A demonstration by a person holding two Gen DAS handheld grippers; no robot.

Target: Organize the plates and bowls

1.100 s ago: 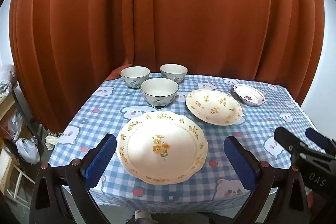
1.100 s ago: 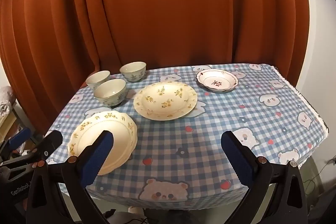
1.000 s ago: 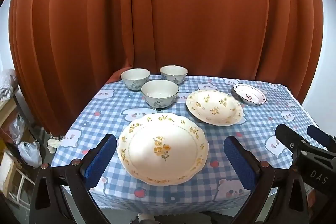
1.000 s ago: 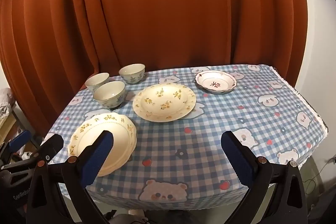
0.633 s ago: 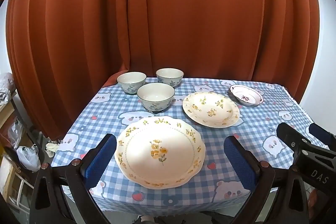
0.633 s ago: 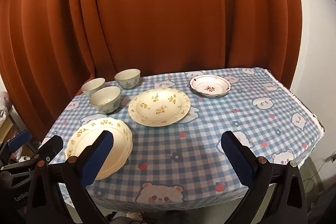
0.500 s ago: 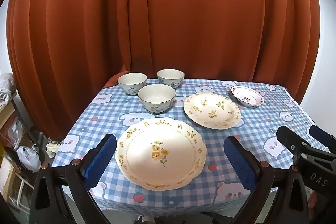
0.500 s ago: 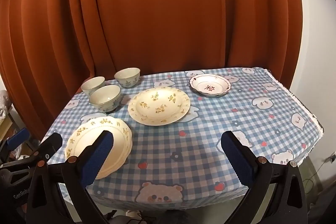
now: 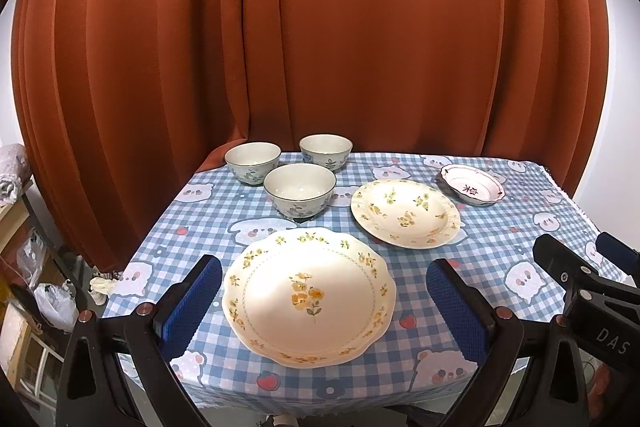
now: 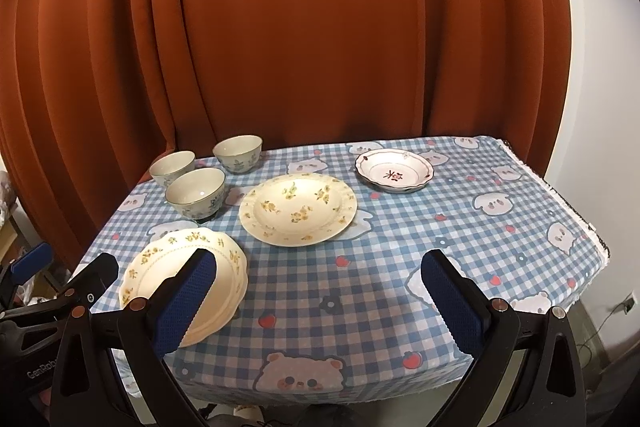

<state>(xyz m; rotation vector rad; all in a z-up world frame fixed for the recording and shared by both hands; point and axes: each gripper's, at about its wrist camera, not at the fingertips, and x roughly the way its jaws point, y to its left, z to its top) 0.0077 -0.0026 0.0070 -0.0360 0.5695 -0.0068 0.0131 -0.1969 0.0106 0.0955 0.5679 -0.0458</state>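
On a blue checked tablecloth [image 9: 208, 211] [image 10: 400, 247] stand three floral bowls: a near bowl [image 9: 299, 189] [image 10: 195, 191], a far left bowl [image 9: 252, 156] [image 10: 172, 163] and a far right bowl [image 9: 325, 150] [image 10: 237, 151]. A scalloped cream plate [image 9: 309, 293] [image 10: 172, 267] lies at the near left. A round yellow-flowered plate [image 9: 405, 212] [image 10: 297, 209] sits mid-table. A small red-patterned dish [image 9: 471, 183] [image 10: 394, 171] rests at the back right. My left gripper [image 9: 320, 307] hangs open in front of the scalloped plate. My right gripper [image 10: 320, 303] is open above the near cloth, holding nothing.
A rust-coloured curtain [image 9: 320, 47] [image 10: 320, 35] closes off the far and left sides of the table. Shelving with bags [image 9: 28, 287] stands on the left. The table's right edge [image 10: 568, 207] drops off beside a white wall.
Both cameras have pulled slightly back and up; the dishes sit a little lower and further. Nothing on the table has moved, and both grippers stay open.
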